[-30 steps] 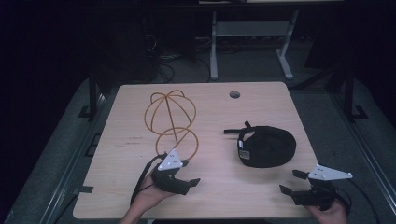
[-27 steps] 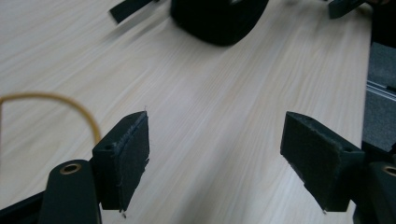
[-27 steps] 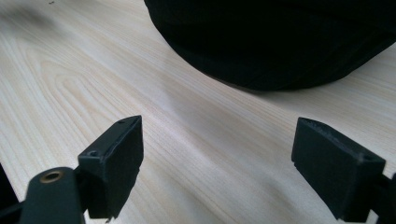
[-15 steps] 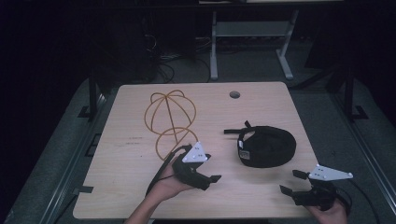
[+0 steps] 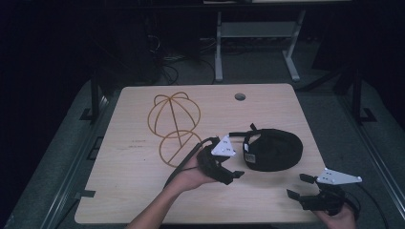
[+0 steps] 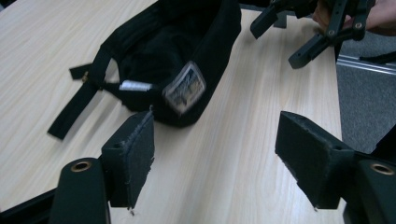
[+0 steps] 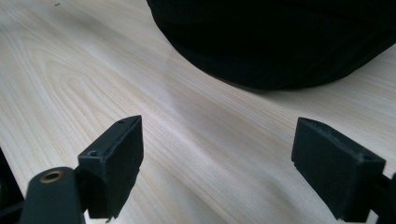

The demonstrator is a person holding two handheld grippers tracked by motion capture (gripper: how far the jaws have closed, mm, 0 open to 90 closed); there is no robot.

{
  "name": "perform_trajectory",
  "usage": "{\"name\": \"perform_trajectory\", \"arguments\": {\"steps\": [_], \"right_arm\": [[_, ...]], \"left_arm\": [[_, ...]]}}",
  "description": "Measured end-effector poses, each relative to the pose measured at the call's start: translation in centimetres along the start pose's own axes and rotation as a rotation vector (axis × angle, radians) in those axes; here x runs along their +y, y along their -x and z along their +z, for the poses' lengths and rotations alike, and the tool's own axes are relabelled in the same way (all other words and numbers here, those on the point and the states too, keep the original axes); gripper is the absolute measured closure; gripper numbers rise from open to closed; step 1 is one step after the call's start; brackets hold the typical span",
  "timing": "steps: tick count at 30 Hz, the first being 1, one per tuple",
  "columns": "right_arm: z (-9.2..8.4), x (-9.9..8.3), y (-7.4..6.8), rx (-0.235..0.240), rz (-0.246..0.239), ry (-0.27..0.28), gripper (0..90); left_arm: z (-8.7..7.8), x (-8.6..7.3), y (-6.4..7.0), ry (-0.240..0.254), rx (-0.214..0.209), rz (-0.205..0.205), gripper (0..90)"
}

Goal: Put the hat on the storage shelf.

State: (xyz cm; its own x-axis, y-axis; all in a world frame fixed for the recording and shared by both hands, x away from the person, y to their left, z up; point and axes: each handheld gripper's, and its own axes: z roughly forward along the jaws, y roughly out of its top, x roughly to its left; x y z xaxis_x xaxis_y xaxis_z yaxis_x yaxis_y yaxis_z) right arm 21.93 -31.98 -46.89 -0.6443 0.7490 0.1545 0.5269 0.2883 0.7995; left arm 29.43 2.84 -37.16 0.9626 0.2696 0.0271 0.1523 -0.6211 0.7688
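Observation:
A black cap (image 5: pixel 273 149) lies upside down on the right half of the wooden table (image 5: pixel 133 186), its strap and inner label (image 6: pixel 185 88) facing my left gripper. The cap (image 6: pixel 173 51) sits just ahead of the left gripper (image 6: pixel 215 154), whose jaws stand wide apart with nothing between them. In the high view the left gripper (image 5: pixel 232 175) hovers just left of the cap. My right gripper (image 5: pixel 300 186) is open near the table's front right edge, a short way from the cap (image 7: pixel 280 42). The right gripper (image 7: pixel 219 163) holds nothing.
A gold wire cap-shaped frame (image 5: pixel 173 125) stands on the table left of centre. A round cable hole (image 5: pixel 239 97) lies near the far edge. Beyond the table is a dark floor with a grey desk frame (image 5: pixel 253 43) and cables.
My left gripper has moved rightward from beside the wire frame to the cap's left side. The right gripper has barely shifted. The cap and wire frame stay in place.

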Motion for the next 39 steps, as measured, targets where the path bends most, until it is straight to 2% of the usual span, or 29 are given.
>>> {"name": "perform_trajectory", "arguments": {"steps": [3,9,13,15,17,22,28,32,34,37,39], "right_arm": [[0.0,0.0,0.0,0.001,-0.003,0.003,16.3],[0.0,0.0,0.0,0.006,-0.005,0.001,16.4],[-0.1,0.0,0.0,0.007,-0.001,0.008,16.4],[-0.1,0.0,0.0,0.008,0.002,0.011,16.4],[-0.1,0.0,0.0,0.008,0.001,0.008,16.4],[-0.2,0.0,0.0,0.009,0.0,0.009,16.5],[-0.1,0.0,0.0,0.011,-0.001,0.011,16.5],[-0.1,0.0,0.0,0.013,-0.003,0.009,16.5],[-0.1,0.0,0.0,0.014,-0.001,0.011,16.5],[-0.1,0.0,0.0,0.017,-0.004,0.01,16.5],[0.0,0.0,0.0,0.017,-0.009,0.01,16.5]], "left_arm": [[0.6,0.9,-0.3,0.002,-0.011,-0.006,29.9],[2.0,2.6,-1.0,-0.029,-0.022,0.036,32.1],[2.6,3.2,-1.3,-0.046,-0.038,0.044,35.0],[3.0,3.6,-1.5,-0.06,-0.046,0.053,36.4],[3.8,3.9,-1.7,-0.092,-0.052,0.078,37.6],[4.7,4.2,-1.8,-0.11,-0.065,0.088,40.2],[5.9,4.2,-2.1,-0.162,-0.072,0.114,44.3],[6.4,4.0,-2.2,-0.188,-0.092,0.11,47.0],[6.7,3.9,-2.2,-0.2,-0.095,0.122,48.0],[7.0,3.7,-2.3,-0.206,-0.127,0.128,52.6],[7.1,3.6,-2.4,-0.205,-0.131,0.13,53.4]]}}
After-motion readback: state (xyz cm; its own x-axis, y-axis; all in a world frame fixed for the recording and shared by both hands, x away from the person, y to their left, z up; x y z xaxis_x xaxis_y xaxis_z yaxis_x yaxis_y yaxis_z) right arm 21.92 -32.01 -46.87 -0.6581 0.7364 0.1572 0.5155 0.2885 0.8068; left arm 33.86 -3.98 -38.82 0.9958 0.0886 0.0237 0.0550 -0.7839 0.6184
